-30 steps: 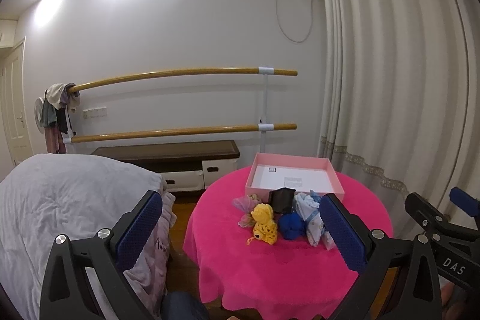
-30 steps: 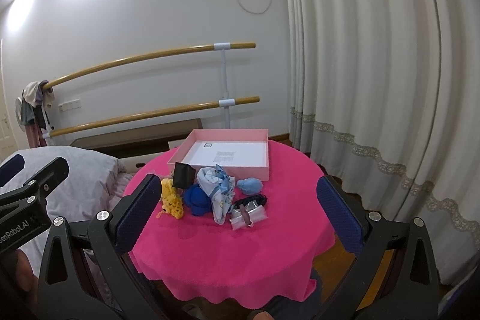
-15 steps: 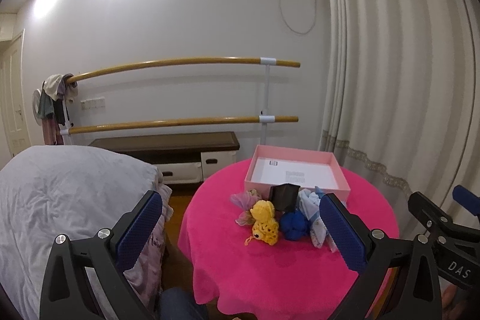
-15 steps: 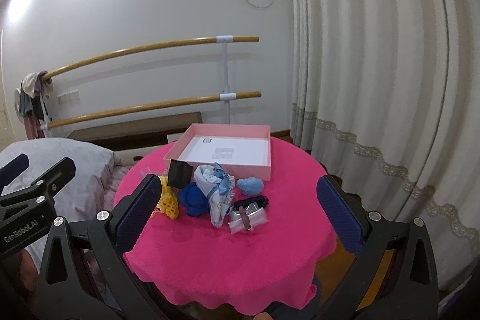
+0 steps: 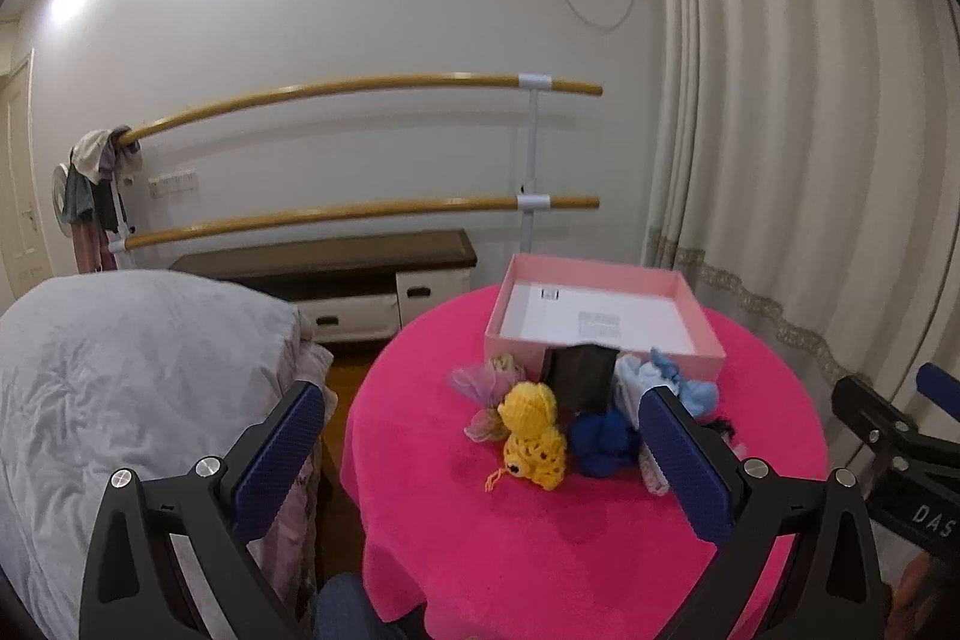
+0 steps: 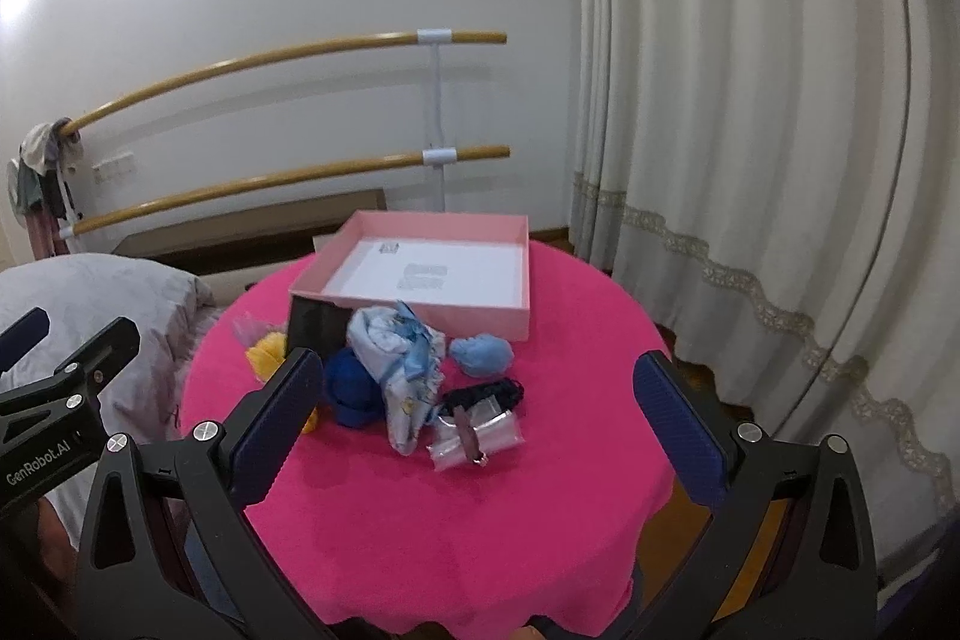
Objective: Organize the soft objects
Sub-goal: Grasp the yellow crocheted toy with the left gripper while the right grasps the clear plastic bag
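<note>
**Both grippers wide apart above the pink table, nothing grasped**

Left wrist view puts my left gripper (image 5: 483, 451) short of the round table (image 5: 600, 538), which is draped in a bright pink cloth. Its blue-padded fingers (image 5: 282, 448) are spread wide and hold nothing. I see the soft objects bunched in a heap near the table's far half: a yellow crocheted toy (image 5: 531, 436) at the front left, a dark blue yarn bundle (image 5: 603, 442) touching it on its right, a pale pink tulle piece (image 5: 486, 388) behind the toy, and a dark pouch (image 5: 585, 376) standing upright against the near wall of the pink box (image 5: 606, 352). That box sits open at the back of the table with a white sheet on its floor and none of the soft things inside.

From the right wrist view, my right gripper (image 6: 477, 427) is likewise released, fingers (image 6: 678, 430) far apart and clear of everything. Between them I see a white and light blue patterned cloth (image 6: 399, 364) lying across the middle of the heap, a light blue fluffy ball (image 6: 483, 353) just beside the box's near right corner, and a clear plastic packet (image 6: 477, 430) nearest me with a black band (image 6: 486, 392) touching its far edge. My left gripper's body pokes in at the left edge of this view. A white curtain (image 6: 750, 130) hangs to the right of the table, and a bed with grey bedding (image 5: 132, 370) stands to its left.
</note>
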Demonstrator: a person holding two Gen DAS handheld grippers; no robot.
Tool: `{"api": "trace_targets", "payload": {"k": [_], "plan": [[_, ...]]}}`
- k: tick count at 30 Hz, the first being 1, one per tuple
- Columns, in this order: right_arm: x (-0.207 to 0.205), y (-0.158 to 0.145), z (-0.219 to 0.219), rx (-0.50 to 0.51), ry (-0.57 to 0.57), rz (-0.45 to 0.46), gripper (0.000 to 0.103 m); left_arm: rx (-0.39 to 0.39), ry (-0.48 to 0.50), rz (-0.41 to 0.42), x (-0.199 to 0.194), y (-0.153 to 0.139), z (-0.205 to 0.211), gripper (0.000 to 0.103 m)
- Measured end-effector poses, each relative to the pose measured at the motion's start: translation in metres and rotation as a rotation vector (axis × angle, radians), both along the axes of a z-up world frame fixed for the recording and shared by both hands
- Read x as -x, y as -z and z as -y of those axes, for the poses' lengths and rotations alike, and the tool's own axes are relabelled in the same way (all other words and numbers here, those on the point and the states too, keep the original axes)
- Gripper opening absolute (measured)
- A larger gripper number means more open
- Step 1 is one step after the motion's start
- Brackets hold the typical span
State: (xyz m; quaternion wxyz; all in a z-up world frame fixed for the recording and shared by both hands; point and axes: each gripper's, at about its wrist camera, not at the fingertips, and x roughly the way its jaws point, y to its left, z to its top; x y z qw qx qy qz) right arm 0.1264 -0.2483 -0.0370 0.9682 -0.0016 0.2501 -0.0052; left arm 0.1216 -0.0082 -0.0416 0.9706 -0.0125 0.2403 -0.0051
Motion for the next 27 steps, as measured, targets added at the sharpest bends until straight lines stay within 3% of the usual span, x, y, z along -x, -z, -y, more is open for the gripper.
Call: {"api": "trace_targets", "payload": {"k": [18, 27], "plan": [[-0.081, 0.097, 0.016, 0.002, -0.003, -0.26, 0.103, 0.006, -0.001, -0.268, -0.13, 0.091, 0.005, 0.103], [-0.121, 0.139, 0.021, -0.007, -0.053, -0.388, 0.099, 0.004, -0.006, -0.343, -0.19, 0.128, 0.015, 0.103]]}}
